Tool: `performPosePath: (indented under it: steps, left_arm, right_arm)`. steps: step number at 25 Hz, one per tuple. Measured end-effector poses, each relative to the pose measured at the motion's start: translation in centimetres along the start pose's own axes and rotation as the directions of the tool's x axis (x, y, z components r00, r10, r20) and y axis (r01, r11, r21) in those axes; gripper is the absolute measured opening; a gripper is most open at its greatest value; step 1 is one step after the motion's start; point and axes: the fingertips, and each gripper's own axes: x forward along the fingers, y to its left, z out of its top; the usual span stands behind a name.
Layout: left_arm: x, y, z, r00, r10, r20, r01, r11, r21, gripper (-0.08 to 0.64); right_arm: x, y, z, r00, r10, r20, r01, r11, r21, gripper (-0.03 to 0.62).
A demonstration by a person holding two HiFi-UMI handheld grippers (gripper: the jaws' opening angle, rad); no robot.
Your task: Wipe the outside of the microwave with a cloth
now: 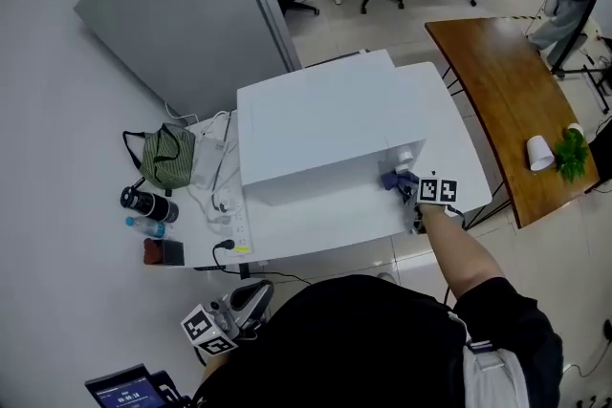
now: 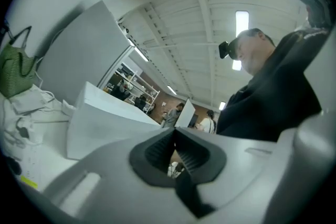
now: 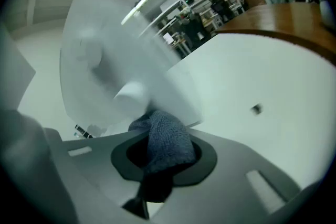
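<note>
In the head view, the microwave (image 1: 320, 124) is sitting mid-table on the white table (image 1: 316, 229). The right gripper (image 1: 413, 186) is pressing a blue cloth (image 1: 396, 179) to the microwave's front right corner. The left gripper (image 1: 229, 315) is hanging beyond the table's near edge.

In the left gripper view, its jaws are resting together, holding nothing.

In the right gripper view, the jaws are pinching the cloth beside a round knob (image 3: 128, 96).

Wiping seems to be under way. The next move, I judge, is sweeping the cloth across the remaining faces with steady contact.

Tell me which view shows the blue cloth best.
The right gripper view: the cloth sits large, weave visible, in the right gripper. Head view: a small blue patch at the microwave. Left gripper view: nothing.
</note>
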Motion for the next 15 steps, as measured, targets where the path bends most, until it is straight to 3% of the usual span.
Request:
performPosePath:
  steps: [3, 5, 7, 9, 12, 15]
  left_arm:
    - [4.0, -1.3, -0.7, 0.999, -0.04, -0.027, 0.041, 0.999, 0.008, 0.003]
    - [5.8, -1.9, -0.8, 0.998, -0.053, -0.034, 0.054, 0.999, 0.011, 0.003]
    - [7.0, -2.6, -0.7, 0.998, -0.058, -0.032, 0.059, 0.998, 0.016, 0.003]
    - [7.7, -3.2, -0.5, 0.998, -0.06, -0.026, 0.061, 0.998, 0.024, 0.003]
    - [7.5, -3.2, -0.3, 0.999, -0.052, -0.012, 0.053, 0.998, 0.035, 0.003]
    - [5.9, -2.6, -0.2, 0.999, -0.034, 0.016, 0.033, 0.999, 0.043, 0.003]
  right_arm:
    - [-5.2, -6.4, 4.6, 0.991, -0.083, 0.1, 0.082, 0.996, 0.02, 0.064]
    - [-7.7, -7.9, 7.2, 0.987, -0.072, 0.146, 0.069, 0.997, 0.027, 0.064]
    - [-8.7, -6.5, 7.4, 0.994, -0.001, 0.107, 0.001, 1.0, -0.003, 0.064]
    - [-8.3, -2.6, 3.9, 0.993, 0.11, -0.033, -0.112, 0.991, -0.07, 0.064]
    - [-6.1, 5.3, -3.7, 0.93, 0.275, -0.244, -0.309, 0.944, -0.113, 0.064]
    - [-2.1, 13.5, -8.8, 0.852, 0.382, -0.358, -0.449, 0.884, -0.126, 0.064]
